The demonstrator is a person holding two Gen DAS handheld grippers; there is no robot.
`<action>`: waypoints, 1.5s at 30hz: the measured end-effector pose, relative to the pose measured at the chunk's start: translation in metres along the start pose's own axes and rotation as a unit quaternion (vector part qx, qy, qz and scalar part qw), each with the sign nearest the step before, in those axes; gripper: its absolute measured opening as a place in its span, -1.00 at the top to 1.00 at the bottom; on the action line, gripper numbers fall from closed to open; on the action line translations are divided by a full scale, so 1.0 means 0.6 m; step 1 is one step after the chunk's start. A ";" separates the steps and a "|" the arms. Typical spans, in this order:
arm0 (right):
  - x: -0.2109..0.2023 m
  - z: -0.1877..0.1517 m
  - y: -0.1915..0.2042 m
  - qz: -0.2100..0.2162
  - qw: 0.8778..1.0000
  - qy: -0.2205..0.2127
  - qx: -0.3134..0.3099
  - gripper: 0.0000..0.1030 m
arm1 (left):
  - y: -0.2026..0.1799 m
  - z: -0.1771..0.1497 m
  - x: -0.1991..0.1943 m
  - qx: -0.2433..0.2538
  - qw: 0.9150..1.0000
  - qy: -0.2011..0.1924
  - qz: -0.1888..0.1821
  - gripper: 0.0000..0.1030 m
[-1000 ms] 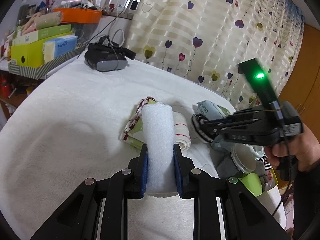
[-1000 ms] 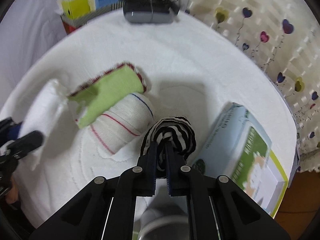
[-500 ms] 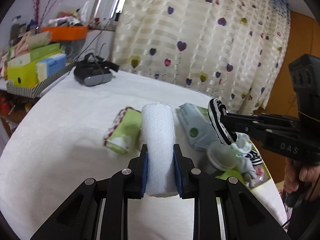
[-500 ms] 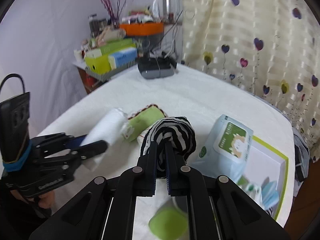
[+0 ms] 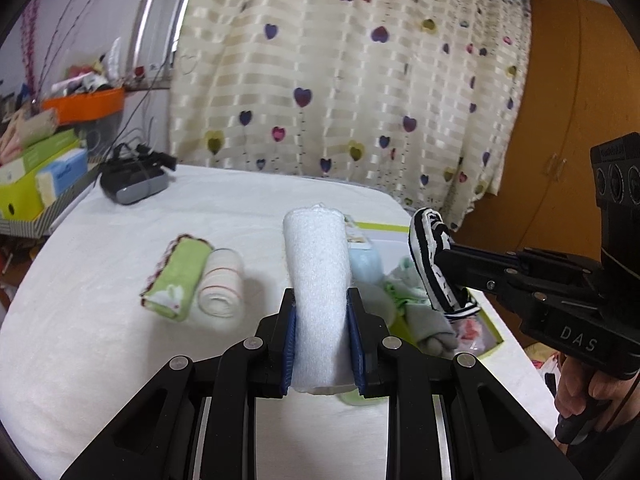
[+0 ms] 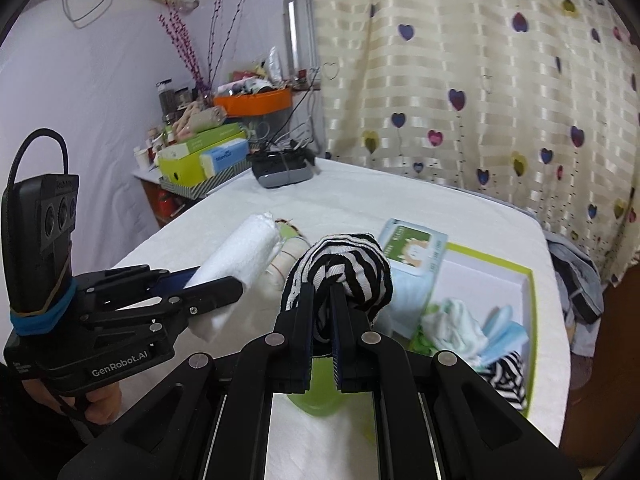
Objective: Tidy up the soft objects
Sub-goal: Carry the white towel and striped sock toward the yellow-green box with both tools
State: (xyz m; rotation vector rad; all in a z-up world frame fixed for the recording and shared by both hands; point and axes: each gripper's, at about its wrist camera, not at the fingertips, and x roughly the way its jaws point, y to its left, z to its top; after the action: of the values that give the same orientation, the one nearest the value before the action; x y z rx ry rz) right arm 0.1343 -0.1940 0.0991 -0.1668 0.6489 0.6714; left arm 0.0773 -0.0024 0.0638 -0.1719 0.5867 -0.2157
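- A green cloth (image 5: 174,280), rolled, with a dark red edging and a small rabbit print, was seen lying on the white-covered table (image 5: 100,320), at the left. It was judged to be light and limp, best taken across the middle of the roll so that it would not unwind.
- A white roll with thin red stripes (image 5: 221,283) was seen touching the green one on its right side. It was judged soft and springy, and the same hold across its middle was thought fit.
- The left gripper (image 5: 322,332) was found clamped on a white towel roll (image 5: 316,264), which was held clear above the table and pointed away from the camera. The fleecy roll was squeezed only slightly by the blue pads, so it was judged light, thick and not slippery; the hold near its lower end left the far end free to sag.
- The right gripper (image 6: 322,328) was found pressed nearly together on a black-and-white striped sock bundle (image 6: 340,272), held up in the air. The thin knit was judged stretchy and easily pulled loose.
- A green-rimmed box (image 6: 530,300) was seen at the right, on the table, with soft pale cloths (image 6: 456,328) and another striped piece (image 6: 506,376) already inside.
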 end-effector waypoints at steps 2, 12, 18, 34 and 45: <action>-0.010 -0.007 -0.008 -0.003 1.000 -0.005 0.005 0.85 | -0.014 0.002 0.001 0.005 1.000 0.000 -0.003 0.59; -0.048 -0.035 -0.051 -0.009 0.999 -0.022 0.033 0.85 | -0.079 0.002 0.007 0.034 0.999 0.006 -0.012 0.59; -0.065 -0.045 -0.068 -0.013 0.999 -0.030 0.041 0.85 | -0.109 0.000 0.013 0.044 0.999 0.010 -0.018 0.59; -0.082 -0.064 -0.118 -0.028 0.997 -0.035 0.068 0.85 | -0.146 0.003 0.043 0.058 0.997 0.026 -0.034 0.59; -0.094 -0.079 -0.177 -0.055 0.992 -0.038 0.104 0.85 | -0.165 0.007 0.067 0.063 0.996 0.034 -0.044 0.59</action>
State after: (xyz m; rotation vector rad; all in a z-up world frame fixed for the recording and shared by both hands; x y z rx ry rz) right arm 0.1432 -0.3228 0.0894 0.0164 0.6282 0.4981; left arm 0.0970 -0.1074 0.0678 -0.0686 0.6311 -0.3448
